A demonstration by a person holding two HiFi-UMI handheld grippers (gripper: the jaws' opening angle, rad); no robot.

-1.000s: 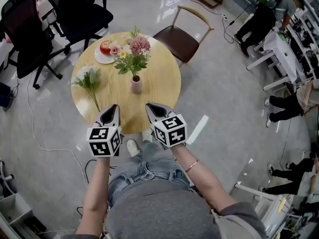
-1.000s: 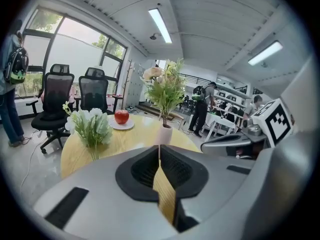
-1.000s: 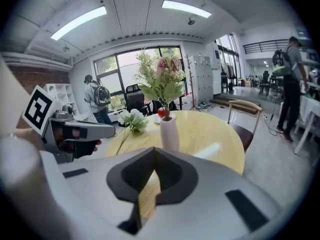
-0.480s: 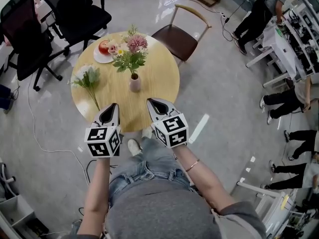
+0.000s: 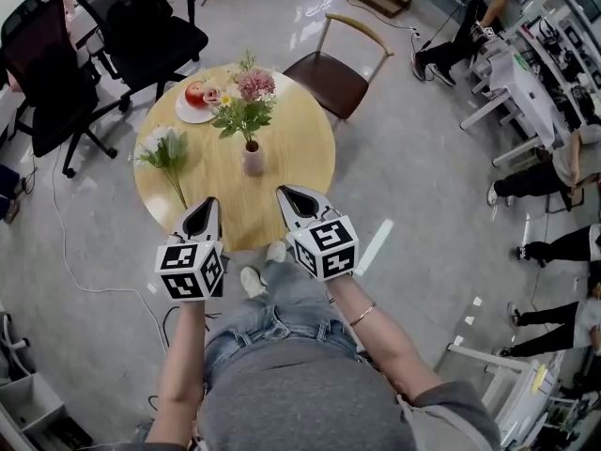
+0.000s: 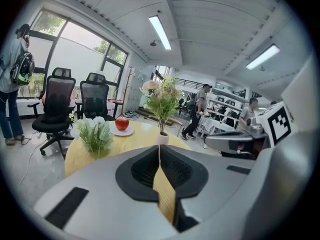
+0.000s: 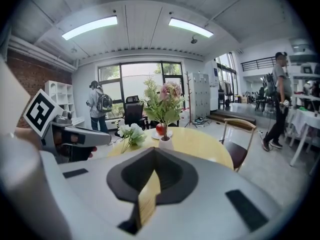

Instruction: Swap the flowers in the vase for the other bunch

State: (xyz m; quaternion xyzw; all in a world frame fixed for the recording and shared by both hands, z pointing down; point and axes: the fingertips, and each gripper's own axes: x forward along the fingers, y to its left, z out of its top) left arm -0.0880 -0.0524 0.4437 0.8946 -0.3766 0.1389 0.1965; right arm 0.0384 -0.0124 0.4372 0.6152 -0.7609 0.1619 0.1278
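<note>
left claw [image 5: 208,204] and right claw [image 5: 285,194], closed, empty, before the vase [image 5: 254,162]

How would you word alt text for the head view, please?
From above, a person holds the left gripper and right gripper, both shut and empty, at the near edge of a round table. A vase of pink flowers stands on it, a white bunch lying beside it.

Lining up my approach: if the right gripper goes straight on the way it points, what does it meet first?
Probably the vase holding the flowers, dead ahead of the right gripper. It tilts downward, so the table short of the vase might come first; depth is unclear.
</note>
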